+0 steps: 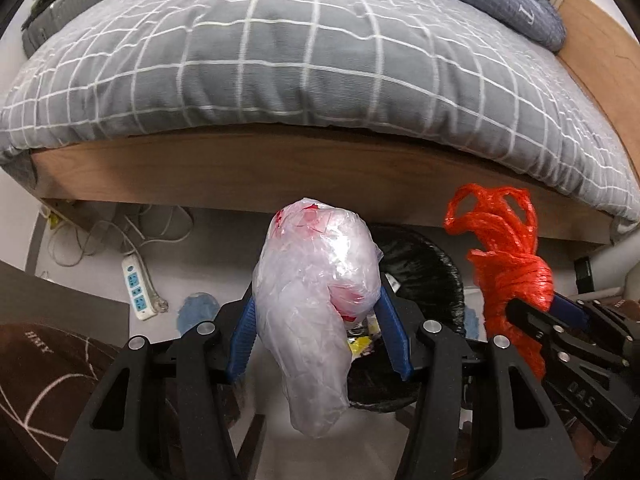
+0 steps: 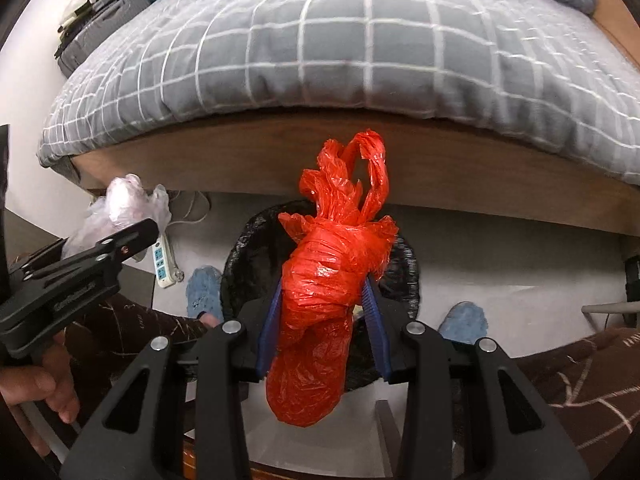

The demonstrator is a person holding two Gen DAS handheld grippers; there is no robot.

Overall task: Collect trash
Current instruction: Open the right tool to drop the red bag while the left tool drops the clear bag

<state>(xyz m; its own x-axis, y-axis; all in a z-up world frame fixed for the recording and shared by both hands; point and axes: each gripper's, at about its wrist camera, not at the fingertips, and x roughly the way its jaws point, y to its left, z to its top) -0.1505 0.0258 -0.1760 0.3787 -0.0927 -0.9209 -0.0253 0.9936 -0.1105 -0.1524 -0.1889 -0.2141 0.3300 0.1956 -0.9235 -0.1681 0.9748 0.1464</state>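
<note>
A bed [image 1: 320, 80] with a grey quilt checked in white is filling the far half of both views, its wooden side board [image 1: 248, 176] overhanging the pale floor [image 2: 500, 256]. A person's legs in brown patterned trousers [image 2: 580, 376] are framing the scene, with blue slippers [image 2: 464, 320] resting on the floor to either side. Between the slippers, just in front of the bed, a bin lined with a black bag [image 1: 432, 264] is standing open below both grippers; something yellow and a few scraps are showing inside it, though the rest is hidden. A white power strip [image 1: 138, 288] and loose cables [image 1: 100, 236] are lying under the bed edge to the left, well apart from the bin. The left gripper [image 1: 316, 320] is pinching a crumpled clear plastic bag [image 1: 316, 292] with red marks, its blue pads pressing on both sides, the bag hanging over the bin's near rim. The right gripper [image 2: 320, 316] is clamping a knotted red plastic bag [image 2: 332, 288] the same way, directly above the bin's opening. A hand [image 2: 44, 392] is gripping the left gripper's handle.
</note>
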